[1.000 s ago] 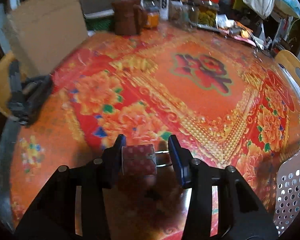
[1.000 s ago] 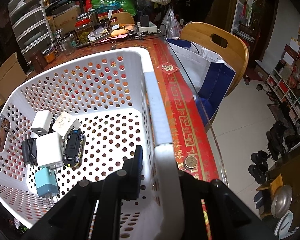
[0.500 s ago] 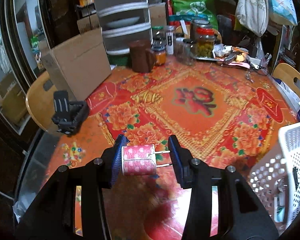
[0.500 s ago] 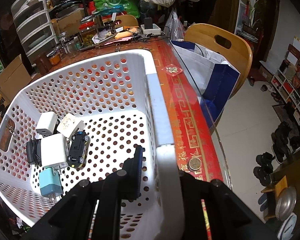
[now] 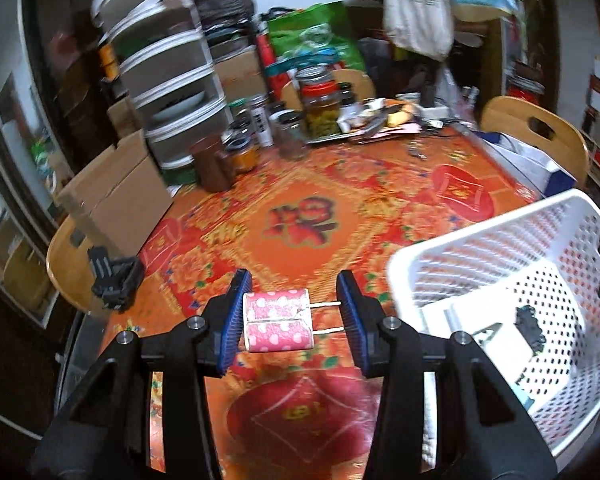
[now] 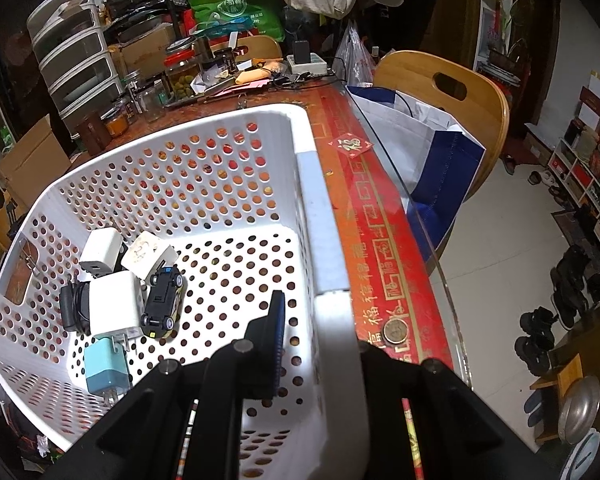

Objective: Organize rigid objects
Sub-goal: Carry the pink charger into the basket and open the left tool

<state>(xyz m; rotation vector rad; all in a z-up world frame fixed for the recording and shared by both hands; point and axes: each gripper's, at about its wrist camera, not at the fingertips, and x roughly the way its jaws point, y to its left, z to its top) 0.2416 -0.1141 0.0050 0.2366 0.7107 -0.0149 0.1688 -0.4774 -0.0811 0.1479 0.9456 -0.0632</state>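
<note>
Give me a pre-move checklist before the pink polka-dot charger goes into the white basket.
1. Grip on the pink polka-dot charger plug: ok. The left gripper holds it end to end, one pad on its body, the other on its prong tips.
2. White perforated plastic basket steadied: ok. The right gripper is shut on its rim.
3. Charger above the basket: not ok. It is over the red patterned tablecloth, beside the basket.
4. Free landing space: ok. The white chargers and black toy car sit in one corner.
5. Hold on the prongs secure: cannot tell.
</note>
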